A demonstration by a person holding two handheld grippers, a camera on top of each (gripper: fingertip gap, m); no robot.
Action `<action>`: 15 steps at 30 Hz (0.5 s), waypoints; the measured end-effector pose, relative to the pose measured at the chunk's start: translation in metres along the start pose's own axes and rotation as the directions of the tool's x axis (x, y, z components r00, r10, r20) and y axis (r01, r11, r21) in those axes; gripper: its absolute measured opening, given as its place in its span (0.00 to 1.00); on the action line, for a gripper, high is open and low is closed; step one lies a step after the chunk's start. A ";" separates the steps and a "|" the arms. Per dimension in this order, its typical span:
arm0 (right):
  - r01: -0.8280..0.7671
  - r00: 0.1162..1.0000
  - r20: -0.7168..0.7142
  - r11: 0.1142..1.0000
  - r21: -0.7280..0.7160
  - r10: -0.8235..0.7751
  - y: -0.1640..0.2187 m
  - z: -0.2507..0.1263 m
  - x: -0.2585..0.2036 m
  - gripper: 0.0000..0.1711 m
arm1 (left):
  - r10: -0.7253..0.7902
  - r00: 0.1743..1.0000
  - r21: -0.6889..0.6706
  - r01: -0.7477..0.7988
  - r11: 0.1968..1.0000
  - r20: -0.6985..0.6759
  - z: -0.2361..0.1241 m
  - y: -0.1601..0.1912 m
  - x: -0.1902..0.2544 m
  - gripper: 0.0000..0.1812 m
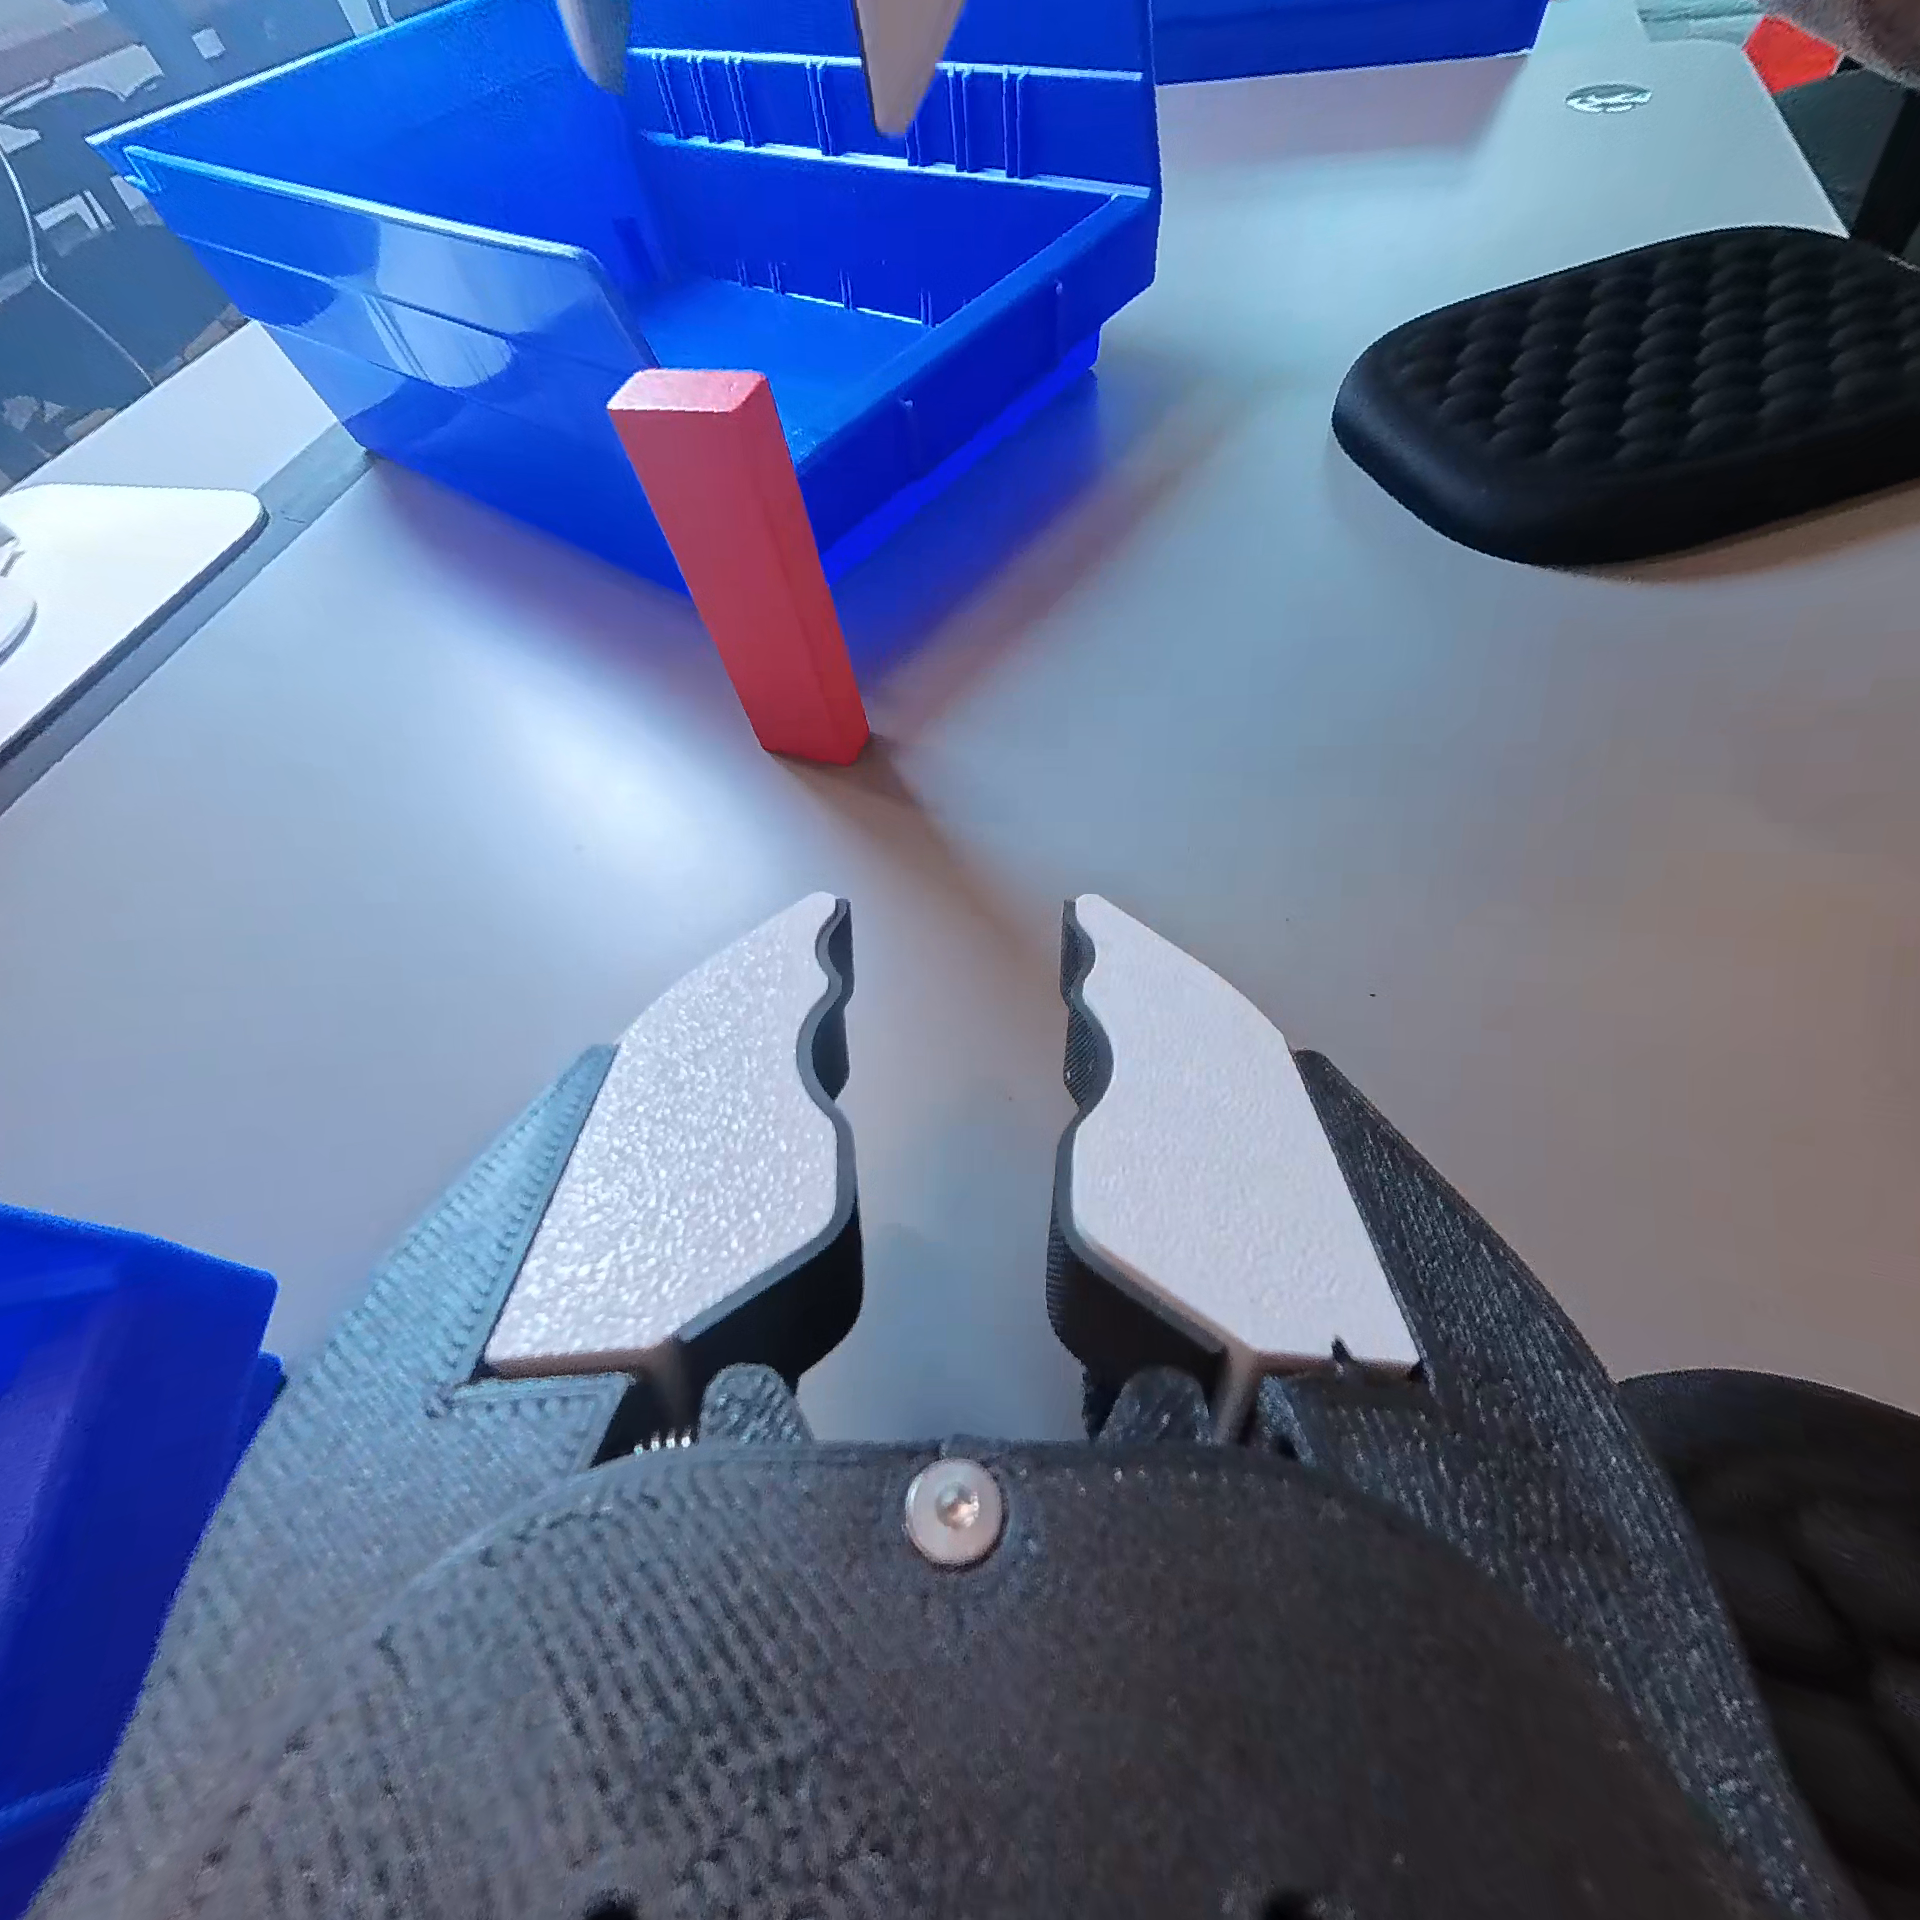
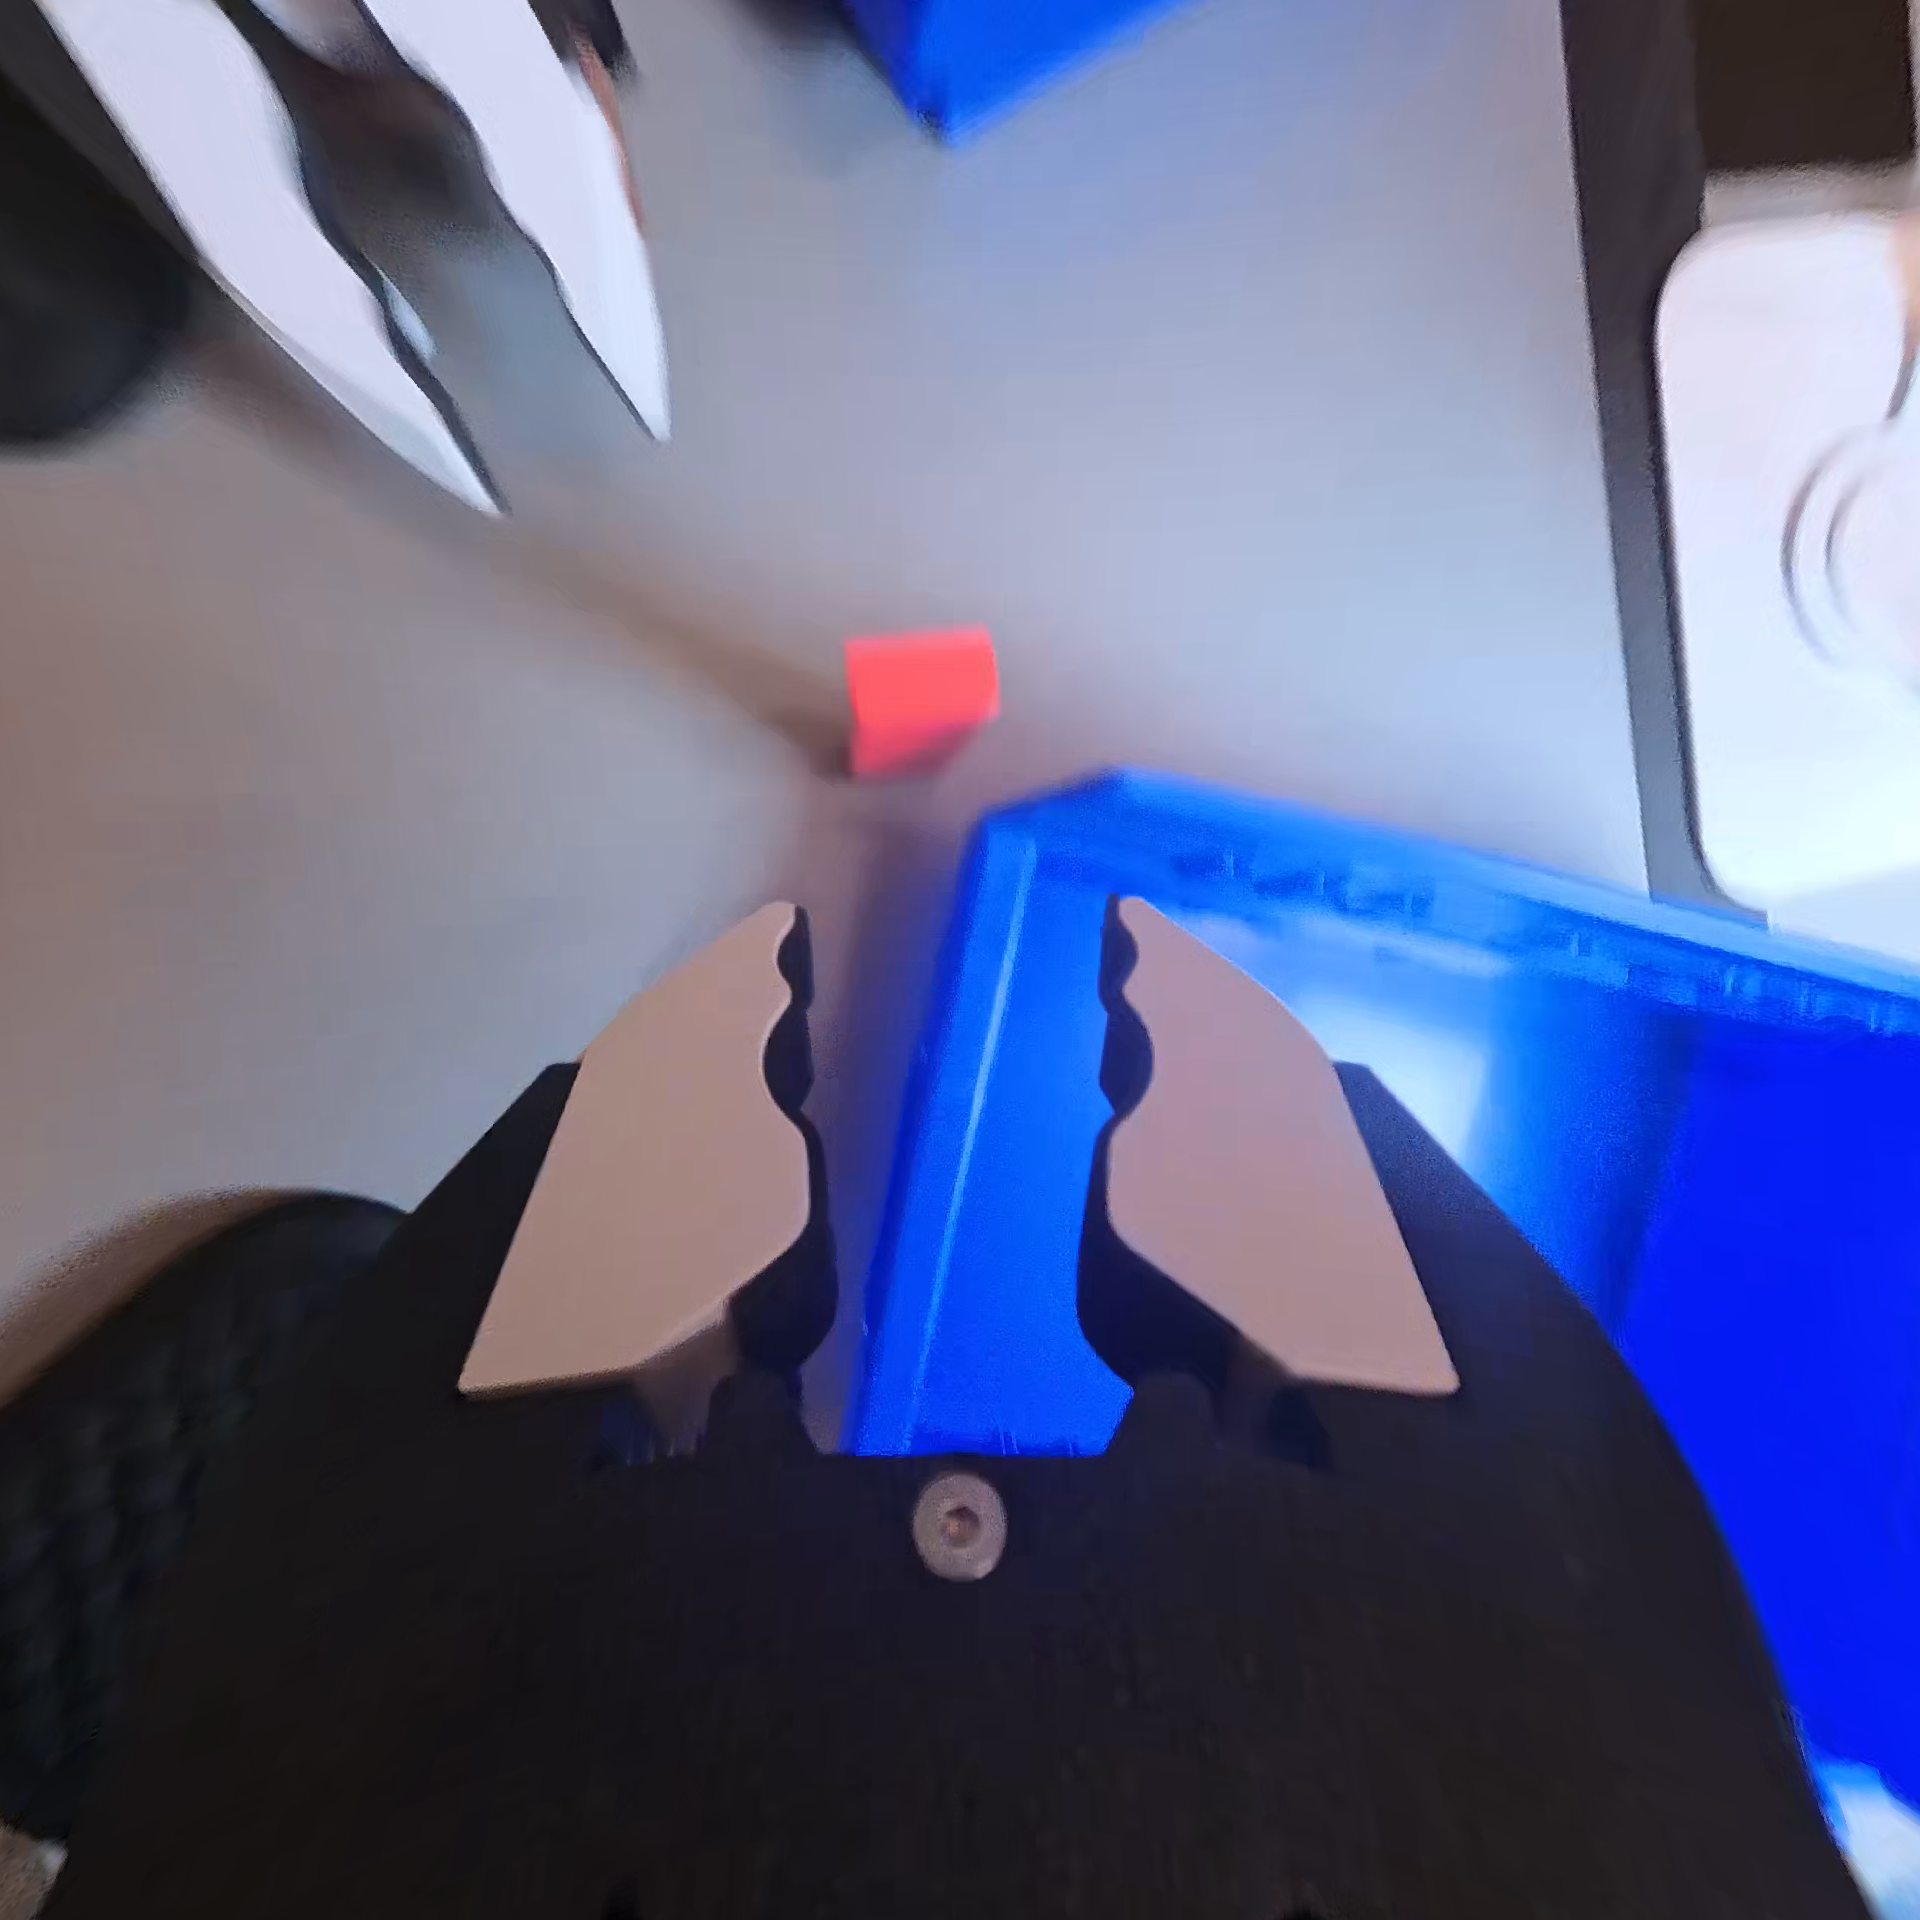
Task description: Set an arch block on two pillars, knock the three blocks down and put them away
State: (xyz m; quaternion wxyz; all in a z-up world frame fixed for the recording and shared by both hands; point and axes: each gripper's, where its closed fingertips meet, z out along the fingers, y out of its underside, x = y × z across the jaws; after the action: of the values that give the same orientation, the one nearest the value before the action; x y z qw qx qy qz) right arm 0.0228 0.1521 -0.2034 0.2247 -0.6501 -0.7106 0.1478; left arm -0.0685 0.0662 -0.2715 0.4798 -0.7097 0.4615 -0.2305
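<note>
Ahead of my left jaws (image 1: 956, 925), which stand apart with nothing between them, a red wooden rectangular pillar block (image 1: 740, 566) stands upright on the pale grey worktop (image 1: 1351, 831), a clear gap of bare surface separating it from my fingertips. Just behind the block sits an open blue plastic storage bin (image 1: 520, 312) with ribbed inner walls; whether block and bin touch, I cannot tell. Above the bin's far side hang the pale tips of my right jaws (image 1: 748, 62), also apart. A black dimpled wrist-rest pad (image 1: 1631, 395) lies off to the right, a white flat slab (image 1: 114, 582) at the left edge, and a second blue bin corner (image 1: 114, 1455) shows at lower left. From the right wrist view, blurred throughout, my right jaws (image 2: 956, 925) are spread with nothing gripped, hovering over the near wall of the blue bin (image 2: 977, 1143). Beyond the bin's corner the red block (image 2: 920, 696) stands on the worktop (image 2: 1247, 468), seen from above. My left jaws (image 2: 582, 468) show at upper left, parted and empty. The white slab (image 2: 1766, 520) lies at the right edge.
</note>
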 end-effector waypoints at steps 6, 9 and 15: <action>-0.074 0.996 -0.069 0.954 -0.290 0.056 0.084 0.041 0.000 0.30 | 0.005 1.000 -0.006 -0.005 1.000 -0.005 0.001 0.002 0.002 0.21; -0.103 0.993 -0.097 0.935 -0.340 0.074 0.106 0.050 0.000 0.15 | -0.003 1.000 -0.013 0.003 1.000 -0.008 0.002 0.004 0.001 0.20; -0.155 0.983 -0.154 0.900 -0.408 0.099 0.147 0.027 0.010 0.15 | -0.019 1.000 -0.003 0.019 1.000 -0.005 0.002 0.003 -0.001 0.20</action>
State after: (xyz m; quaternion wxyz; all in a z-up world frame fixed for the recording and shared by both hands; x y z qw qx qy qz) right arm 0.1348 0.1804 -0.2990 0.1157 -0.7364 -0.6656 -0.0359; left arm -0.0691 0.0675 -0.2747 0.4753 -0.7143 0.4562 -0.2361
